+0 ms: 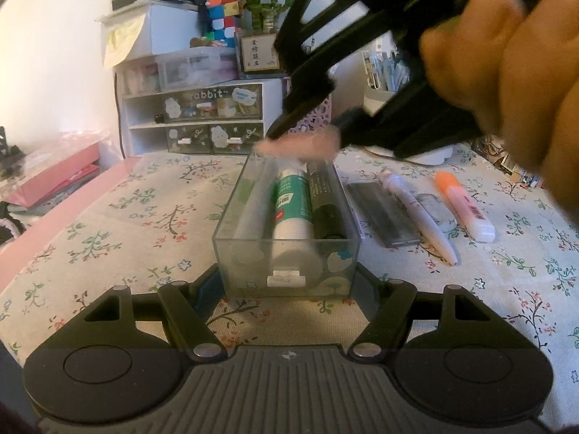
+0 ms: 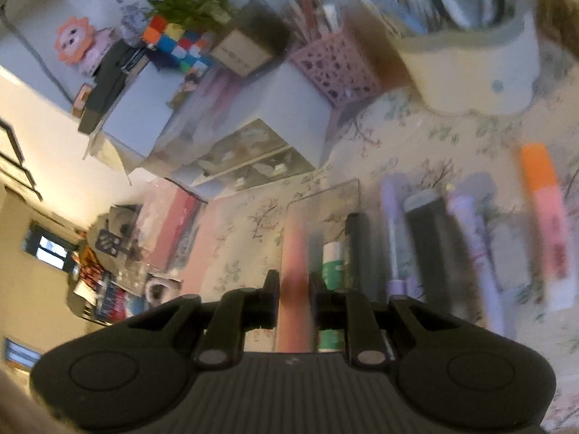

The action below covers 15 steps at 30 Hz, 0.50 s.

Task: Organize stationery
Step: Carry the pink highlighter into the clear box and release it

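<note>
The left gripper (image 1: 289,282) clamps the clear plastic box (image 1: 286,253); the right gripper (image 2: 295,289) pinches a pink stick (image 2: 295,271); a drawer (image 1: 211,103) reads "rabbit".

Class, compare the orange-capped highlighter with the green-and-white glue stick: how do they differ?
The highlighter lies loose on the tablecloth; the glue stick lies inside the clear box. The highlighter is orange and pink, the glue stick green and white. Both lie flat, roughly parallel.

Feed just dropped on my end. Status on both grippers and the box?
Left gripper clamped on clear box. Right gripper carrying pink pen over box's far end. Glue stick and black marker already inside. Nothing blocking.
</note>
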{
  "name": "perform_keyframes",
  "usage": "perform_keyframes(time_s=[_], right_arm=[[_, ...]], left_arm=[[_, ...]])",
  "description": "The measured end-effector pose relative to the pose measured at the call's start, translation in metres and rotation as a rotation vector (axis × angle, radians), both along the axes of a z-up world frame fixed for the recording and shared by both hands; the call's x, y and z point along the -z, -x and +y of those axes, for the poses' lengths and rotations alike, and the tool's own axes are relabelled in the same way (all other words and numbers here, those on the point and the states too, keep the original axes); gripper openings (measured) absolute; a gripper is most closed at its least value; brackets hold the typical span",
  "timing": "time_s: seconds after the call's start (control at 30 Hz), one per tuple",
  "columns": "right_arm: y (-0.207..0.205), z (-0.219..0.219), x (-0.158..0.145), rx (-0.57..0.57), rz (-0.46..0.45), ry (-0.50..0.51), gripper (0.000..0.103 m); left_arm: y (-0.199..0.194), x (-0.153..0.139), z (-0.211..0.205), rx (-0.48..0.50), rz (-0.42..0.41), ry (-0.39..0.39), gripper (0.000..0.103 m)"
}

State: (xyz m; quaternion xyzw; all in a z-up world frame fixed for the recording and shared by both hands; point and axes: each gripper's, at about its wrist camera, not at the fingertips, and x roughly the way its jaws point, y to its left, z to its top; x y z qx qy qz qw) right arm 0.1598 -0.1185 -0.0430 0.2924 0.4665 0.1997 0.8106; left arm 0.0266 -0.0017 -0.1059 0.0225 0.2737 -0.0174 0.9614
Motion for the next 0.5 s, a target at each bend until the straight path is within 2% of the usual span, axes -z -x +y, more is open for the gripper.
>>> perform_keyframes(time_s=[0.03, 0.2, 0.27, 0.3, 0.33, 0.37, 0.5], right_arm=[[-0.002, 0.003, 0.003, -0.015, 0.017, 0.021, 0.026], [0.006, 0.010, 0.003, -0.051, -0.027, 0.111, 0.027], [0.008, 0.014, 0.001, -0.080, -0.051, 0.110, 0.027], [0.008, 0.016, 0.001, -0.096, -0.051, 0.113, 0.025], [0.007, 0.020, 0.001, -0.107, -0.051, 0.129, 0.016], [0.006, 0.023, 0.002, -0.115, -0.043, 0.139, 0.014], [0.005, 0.021, 0.007, -0.110, -0.012, 0.114, 0.013]], left_arm=[[0.000, 0.000, 0.000, 0.001, 0.000, 0.001, 0.072], [-0.001, 0.000, 0.000, 0.002, 0.001, 0.001, 0.072], [-0.001, 0.000, 0.000, 0.001, 0.000, 0.000, 0.072], [-0.001, 0.000, 0.000, 0.001, 0.001, 0.000, 0.072], [-0.001, 0.000, 0.000, 0.001, 0.001, 0.001, 0.072], [-0.001, 0.000, 0.000, 0.001, 0.001, 0.002, 0.072], [-0.002, 0.000, 0.000, 0.003, 0.002, 0.003, 0.072]])
